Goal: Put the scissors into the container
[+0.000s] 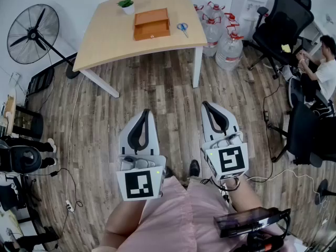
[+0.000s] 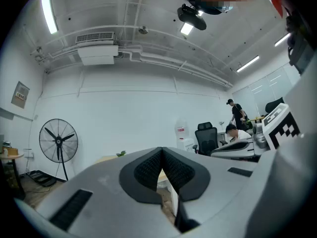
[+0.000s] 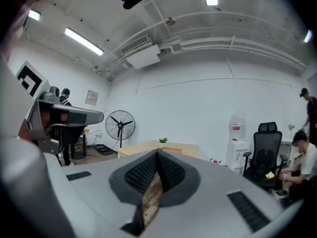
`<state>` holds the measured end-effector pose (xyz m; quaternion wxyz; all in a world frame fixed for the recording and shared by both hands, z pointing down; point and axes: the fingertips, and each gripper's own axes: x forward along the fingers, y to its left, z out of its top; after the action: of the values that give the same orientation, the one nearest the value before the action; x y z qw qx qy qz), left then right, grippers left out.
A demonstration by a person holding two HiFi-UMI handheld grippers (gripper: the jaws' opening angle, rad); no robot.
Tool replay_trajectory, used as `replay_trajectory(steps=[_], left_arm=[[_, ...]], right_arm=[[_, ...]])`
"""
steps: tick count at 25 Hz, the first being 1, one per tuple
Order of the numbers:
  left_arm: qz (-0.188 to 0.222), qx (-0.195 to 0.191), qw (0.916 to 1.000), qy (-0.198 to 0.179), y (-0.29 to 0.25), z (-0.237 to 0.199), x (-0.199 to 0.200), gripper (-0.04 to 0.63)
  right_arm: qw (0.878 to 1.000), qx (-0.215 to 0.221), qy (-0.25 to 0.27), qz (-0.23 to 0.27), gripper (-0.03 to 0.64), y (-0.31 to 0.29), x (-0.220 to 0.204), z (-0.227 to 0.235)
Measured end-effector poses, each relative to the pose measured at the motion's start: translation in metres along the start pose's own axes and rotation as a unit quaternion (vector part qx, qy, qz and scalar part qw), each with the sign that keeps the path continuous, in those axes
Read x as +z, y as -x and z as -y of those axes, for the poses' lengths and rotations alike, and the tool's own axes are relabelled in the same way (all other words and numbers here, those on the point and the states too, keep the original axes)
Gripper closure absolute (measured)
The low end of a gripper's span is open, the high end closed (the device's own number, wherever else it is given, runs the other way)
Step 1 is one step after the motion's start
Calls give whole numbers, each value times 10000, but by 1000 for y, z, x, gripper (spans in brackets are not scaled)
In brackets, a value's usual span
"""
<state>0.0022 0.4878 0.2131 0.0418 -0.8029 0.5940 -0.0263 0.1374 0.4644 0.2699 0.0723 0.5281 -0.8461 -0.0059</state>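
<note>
On table (image 1: 105, 41): scissors (image 1: 182, 28) nr container (image 1: 151, 23).

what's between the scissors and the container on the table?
Nothing. The head view shows only a bare strip of table separating the scissors from the wooden container.

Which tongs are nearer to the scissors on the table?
Right, by a little. The right tongs are below the scissors in the head view, slightly right of them. The left tongs are farther left. Both hang over the floor, well away from the table.
</note>
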Motion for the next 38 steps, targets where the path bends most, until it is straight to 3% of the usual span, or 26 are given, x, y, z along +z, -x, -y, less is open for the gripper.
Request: replay_trajectory(steps=[14,23,30,38], left_arm=[[16,20,10000,-10,-8,3,-1,591],[37,195,9998,-66,-26,20,-3,591],[-35,367,9993,-14,-43,19,-10,591],[-69,398,9992,-36,-100,-19,-34,591]], right_arm=[[9997,174,-132,97,614,-5,1,2],[9998,166,-28,85,612,-6,-4,34],[9994,324,-57,47,549,-25,-12,51],[9995,310,18,-35,502,-87,-21,65]])
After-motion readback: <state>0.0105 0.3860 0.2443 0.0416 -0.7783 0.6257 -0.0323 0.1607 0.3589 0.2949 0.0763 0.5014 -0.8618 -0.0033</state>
